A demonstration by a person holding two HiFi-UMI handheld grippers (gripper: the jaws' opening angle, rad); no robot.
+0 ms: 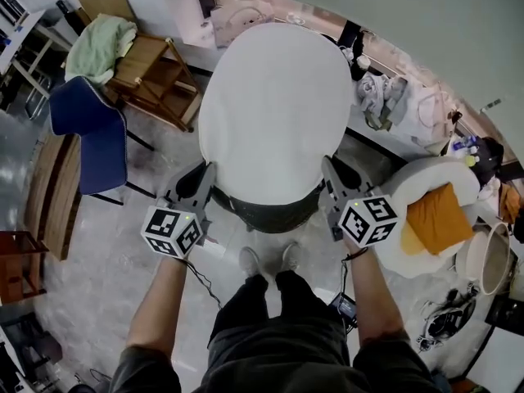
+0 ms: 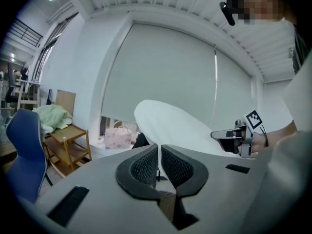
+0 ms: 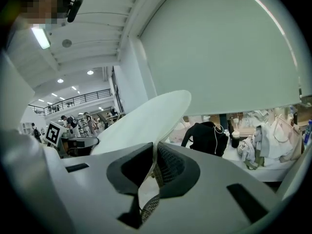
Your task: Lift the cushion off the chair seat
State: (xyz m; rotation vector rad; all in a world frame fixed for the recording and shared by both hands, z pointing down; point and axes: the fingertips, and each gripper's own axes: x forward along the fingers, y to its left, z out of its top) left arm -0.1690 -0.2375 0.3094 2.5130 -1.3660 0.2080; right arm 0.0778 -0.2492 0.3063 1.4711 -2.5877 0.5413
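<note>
While both the left tongs (image 1: 208, 175) and right tongs (image 1: 328, 170) are clenched on opposite edges of the white cushion (image 1: 274, 109), it hangs above the dark chair seat (image 1: 270, 213) (apparently clear). Advice: raise both sides evenly, with the thin rim pinch firm.

the grey marbled floor (image 1: 98, 301) carries everything around you. between your left gripper (image 1: 209, 177) and your right gripper (image 1: 327, 170), just below them, stands the dark chair (image 1: 266, 211), and your shoes (image 1: 250, 262) are planted just beside it. out past the left gripper stand a blue chair (image 1: 90, 129) and a wooden rack (image 1: 151, 76). just beside the right gripper sits a round white seat (image 1: 434, 172).
</note>
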